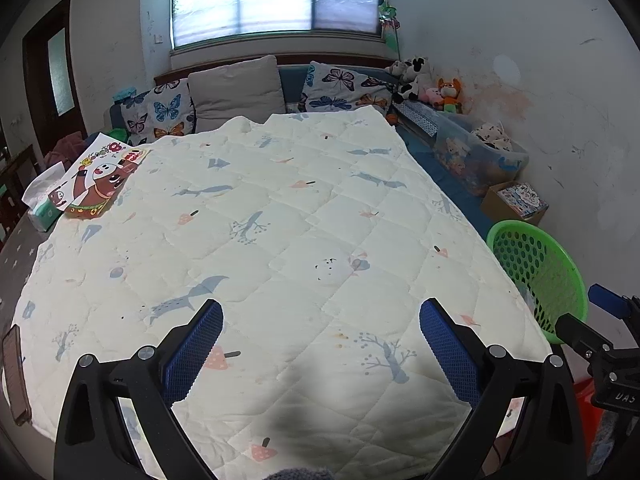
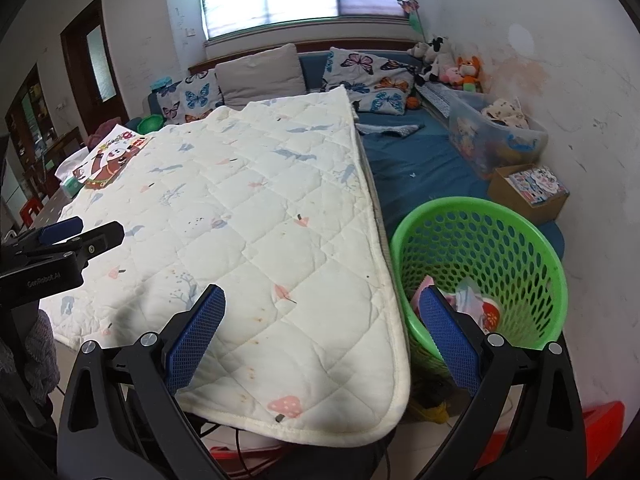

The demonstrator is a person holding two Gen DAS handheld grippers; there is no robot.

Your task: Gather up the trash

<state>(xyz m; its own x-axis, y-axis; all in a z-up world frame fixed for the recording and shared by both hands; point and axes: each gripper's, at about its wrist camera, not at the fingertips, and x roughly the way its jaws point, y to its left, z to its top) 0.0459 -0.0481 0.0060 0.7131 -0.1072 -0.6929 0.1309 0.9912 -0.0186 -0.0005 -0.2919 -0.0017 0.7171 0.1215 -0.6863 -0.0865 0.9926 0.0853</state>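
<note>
a: both sets of jaws stand wide apart with nothing between them. the left gripper (image 1: 321, 354) hangs over the quilted pad (image 1: 256, 240) that covers the worktop, and the right gripper (image 2: 322, 346) sits at the pad's near corner, just beside the green basket (image 2: 520, 248).

b: so where is the trash?

a: in the basket, as far as i can see. through the right wrist view there are crumpled wrappers (image 2: 474, 306) at the bottom, pale and pink, with a red and white piece among them. they lie loose and low, well under the rim.

b: anything left on the pad?

a: no obvious scraps. at the far left edge lies a cartoon printed sheet (image 1: 102, 178), partly over a tissue pack (image 1: 42, 202). i can't tell whether either counts as trash. a brown flat thing (image 1: 14, 374) lies at the near left edge, too small to name.

b: how far along, then?

a: my judgement is late, perhaps finished: the basket holds pieces and the pad looks bare in the middle. if the sheet is trash, that is what is left, and it's nearer the left gripper.
</note>
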